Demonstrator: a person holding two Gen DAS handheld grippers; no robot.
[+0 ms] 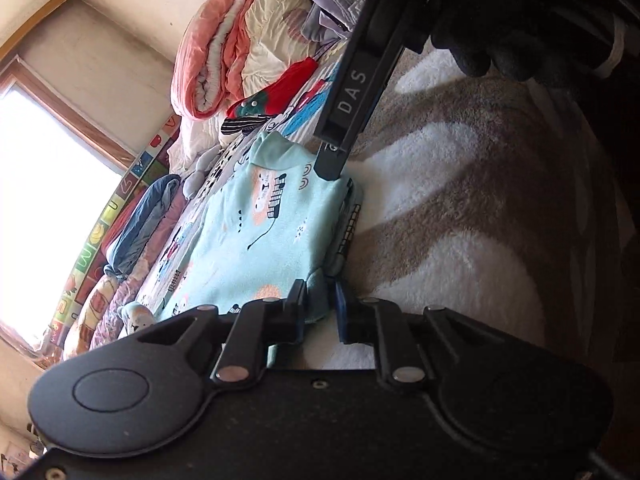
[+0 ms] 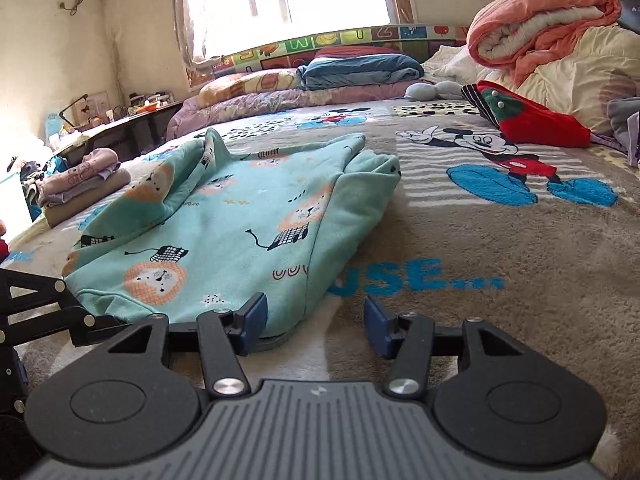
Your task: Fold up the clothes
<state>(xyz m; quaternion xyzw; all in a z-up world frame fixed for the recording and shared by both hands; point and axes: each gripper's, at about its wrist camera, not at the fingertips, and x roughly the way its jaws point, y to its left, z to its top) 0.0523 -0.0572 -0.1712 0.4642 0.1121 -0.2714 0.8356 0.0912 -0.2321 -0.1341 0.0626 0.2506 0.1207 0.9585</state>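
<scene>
A mint-green child's garment with lion prints (image 2: 224, 220) lies partly folded on the Mickey Mouse blanket (image 2: 500, 240); it also shows in the left wrist view (image 1: 260, 232). My left gripper (image 1: 320, 304) is shut on the garment's near edge. My right gripper (image 2: 316, 320) is open at the garment's near corner, its left finger (image 2: 252, 316) touching the fabric, and it holds nothing. The right gripper also shows in the left wrist view (image 1: 332, 160) at the garment's far corner.
A stack of folded clothes (image 2: 80, 180) sits at the left bed edge. A red garment (image 2: 532, 120), a rolled orange quilt (image 2: 540, 28), a blue folded blanket (image 2: 360, 70) and pillows line the back. A cluttered desk (image 2: 104, 120) stands at the left.
</scene>
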